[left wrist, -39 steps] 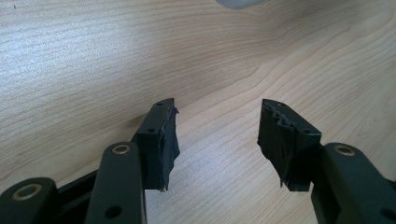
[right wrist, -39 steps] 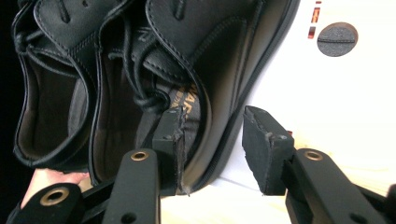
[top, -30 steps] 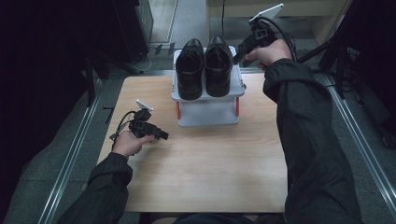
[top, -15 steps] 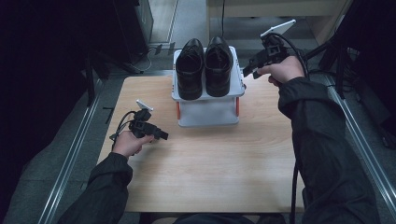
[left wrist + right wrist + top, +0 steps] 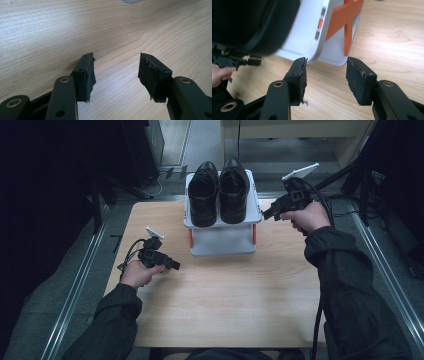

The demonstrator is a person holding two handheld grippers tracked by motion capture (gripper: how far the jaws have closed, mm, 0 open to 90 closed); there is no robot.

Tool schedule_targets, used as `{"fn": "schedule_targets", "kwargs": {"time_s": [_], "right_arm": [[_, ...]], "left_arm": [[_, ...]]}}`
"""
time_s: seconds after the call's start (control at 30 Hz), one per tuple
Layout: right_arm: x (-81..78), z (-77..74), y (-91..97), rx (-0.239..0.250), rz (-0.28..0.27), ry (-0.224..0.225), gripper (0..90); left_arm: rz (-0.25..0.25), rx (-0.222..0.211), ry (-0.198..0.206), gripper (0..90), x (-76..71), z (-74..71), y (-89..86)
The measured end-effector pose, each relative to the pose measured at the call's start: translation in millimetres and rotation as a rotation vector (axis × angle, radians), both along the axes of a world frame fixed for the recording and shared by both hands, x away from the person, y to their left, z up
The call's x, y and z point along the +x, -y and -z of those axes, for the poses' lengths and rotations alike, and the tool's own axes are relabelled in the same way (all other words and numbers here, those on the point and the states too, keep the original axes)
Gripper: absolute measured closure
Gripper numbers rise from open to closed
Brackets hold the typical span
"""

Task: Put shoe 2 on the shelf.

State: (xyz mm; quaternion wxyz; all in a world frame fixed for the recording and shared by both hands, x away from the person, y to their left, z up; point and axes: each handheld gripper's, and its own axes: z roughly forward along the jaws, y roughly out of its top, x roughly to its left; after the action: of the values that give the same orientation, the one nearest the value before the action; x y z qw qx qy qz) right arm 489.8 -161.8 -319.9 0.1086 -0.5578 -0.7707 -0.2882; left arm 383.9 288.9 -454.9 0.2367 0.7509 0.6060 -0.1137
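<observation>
**Both grippers open and empty beside the shoe rack**

The left gripper [image 5: 161,260] sits low at 9 o'clock on the table [image 5: 220,310], held by the left hand [image 5: 135,274]. Its fingers [image 5: 86,75] stand wide apart, holding nothing, with bare wood grain between them. The right gripper [image 5: 274,211] hangs at 2 o'clock, in the right hand [image 5: 307,216], just beside the rack's right edge. Its fingers [image 5: 359,80] are also spread wide and empty, aimed at the rack's lower corner without touching it.

A pair of black shoes [image 5: 218,192] stands side by side on the top tier of a white two-tier rack [image 5: 222,240] with orange struts, at 12 o'clock against the table's far edge.

The table is pale wood. Metal rails run along its left and right sides, with dark surroundings beyond. From centre to 6 o'clock the wood lies bare.
</observation>
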Motion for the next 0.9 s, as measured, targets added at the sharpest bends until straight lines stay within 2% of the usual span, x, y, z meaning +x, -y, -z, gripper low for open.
{"fn": "schedule_targets", "kwargs": {"time_s": [0.17, 0.3, 0.57, 0.73, 0.9], "right_arm": [[-10.0, 19.2, 4.3, 0.004, -0.029, 0.005, 50.5], [-15.1, 32.5, 9.7, 0.013, -0.022, -0.004, 50.5], [-27.6, 61.6, 12.3, -0.009, -0.048, -0.015, 49.7], [-33.5, 76.0, 11.4, 0.003, -0.064, -0.012, 49.2], [-40.0, 88.7, 10.3, 0.027, -0.089, 0.002, 49.5]], "left_arm": [[-0.003, 0.000, -0.002, 46.1, 0.0, 0.5, -1.2], [-0.002, 0.002, -0.001, 46.1, 0.1, 0.9, -0.4], [0.006, 0.001, -0.006, 46.1, 1.2, 1.2, 0.2], [0.021, -0.002, 0.030, 45.9, 0.3, -1.9, 5.1], [0.028, 0.020, 0.034, 45.0, 0.3, -0.3, 8.6]]}}
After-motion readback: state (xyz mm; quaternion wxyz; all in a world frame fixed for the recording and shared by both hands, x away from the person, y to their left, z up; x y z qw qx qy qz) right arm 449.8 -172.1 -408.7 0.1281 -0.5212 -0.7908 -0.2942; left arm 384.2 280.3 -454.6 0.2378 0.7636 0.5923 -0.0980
